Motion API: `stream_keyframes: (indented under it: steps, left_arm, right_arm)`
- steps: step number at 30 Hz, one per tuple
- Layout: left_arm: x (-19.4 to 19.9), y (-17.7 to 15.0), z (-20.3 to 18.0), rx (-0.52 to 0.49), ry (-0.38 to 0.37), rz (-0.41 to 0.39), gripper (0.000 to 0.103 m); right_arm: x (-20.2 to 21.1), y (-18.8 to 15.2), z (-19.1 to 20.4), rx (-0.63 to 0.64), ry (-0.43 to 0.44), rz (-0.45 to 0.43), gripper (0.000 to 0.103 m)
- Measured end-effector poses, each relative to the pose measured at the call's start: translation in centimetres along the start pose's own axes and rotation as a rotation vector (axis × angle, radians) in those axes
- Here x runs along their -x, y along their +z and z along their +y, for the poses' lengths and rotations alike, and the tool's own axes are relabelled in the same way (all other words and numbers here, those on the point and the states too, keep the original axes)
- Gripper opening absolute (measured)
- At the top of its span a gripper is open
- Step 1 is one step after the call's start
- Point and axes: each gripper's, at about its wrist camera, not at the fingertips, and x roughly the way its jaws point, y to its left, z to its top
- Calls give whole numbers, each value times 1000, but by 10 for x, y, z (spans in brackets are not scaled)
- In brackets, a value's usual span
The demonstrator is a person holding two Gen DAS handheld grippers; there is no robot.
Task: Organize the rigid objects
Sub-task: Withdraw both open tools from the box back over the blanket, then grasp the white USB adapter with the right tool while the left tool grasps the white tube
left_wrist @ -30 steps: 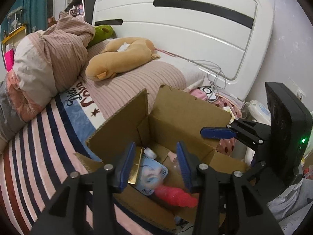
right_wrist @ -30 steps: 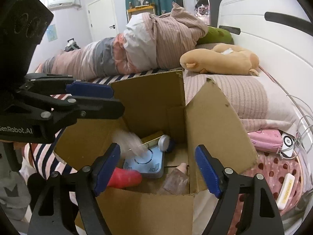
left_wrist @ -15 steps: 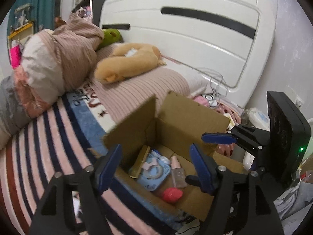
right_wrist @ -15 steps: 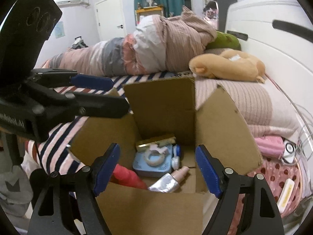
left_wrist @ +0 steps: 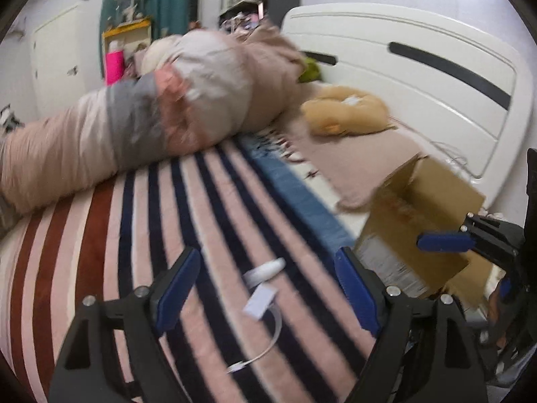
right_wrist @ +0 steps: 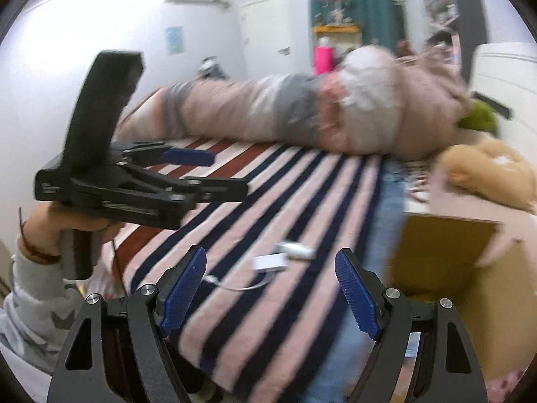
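My left gripper [left_wrist: 268, 288] is open and empty above the striped blanket. Just ahead of it lie a small white tube-shaped object [left_wrist: 268, 268] and a white adapter [left_wrist: 260, 300] with a short white cable [left_wrist: 265, 349]. The open cardboard box [left_wrist: 423, 221] stands to the right, its inside hidden. My right gripper [right_wrist: 270, 288] is open and empty, with the same adapter [right_wrist: 271, 262] and white object [right_wrist: 297, 250] ahead of it and the box [right_wrist: 449, 268] to its right. The left gripper shows side-on in the right wrist view [right_wrist: 198, 174].
A rolled quilt [left_wrist: 161, 124] lies across the far side of the bed. A tan plush toy [left_wrist: 345, 110] rests by the white headboard [left_wrist: 419, 77]. The striped blanket [left_wrist: 100, 235] covers the mattress. The view is motion-blurred.
Both grippers have swung left, away from over the box, to the striped blanket. The box contents are out of sight; the white adapter and cable have come into view.
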Motion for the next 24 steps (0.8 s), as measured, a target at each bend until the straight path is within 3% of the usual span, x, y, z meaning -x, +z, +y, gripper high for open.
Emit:
stream_keyframes:
  steps: [4,12,15,19,24]
  left_arm:
    - [-28,-27,35,53,-11,59,80]
    - [-78,-46,63,107,-29,133,80]
    - [-90,-48,69,121,-36,146,80]
    - [-101,-53,73,128,-42,169,80]
    - [-110,-50,64,123,-82,180,80]
  right_arm:
    - [-67,-12,5,-27,53,111,77]
    - [-181,-35,-16,-42,-22,230,77]
    - [-200,-36,-18,-27,-48,244,76]
    - [-204,-35,-15,22,-95,230,52]
    - [-182,-37,-16,-11,-88,225,52]
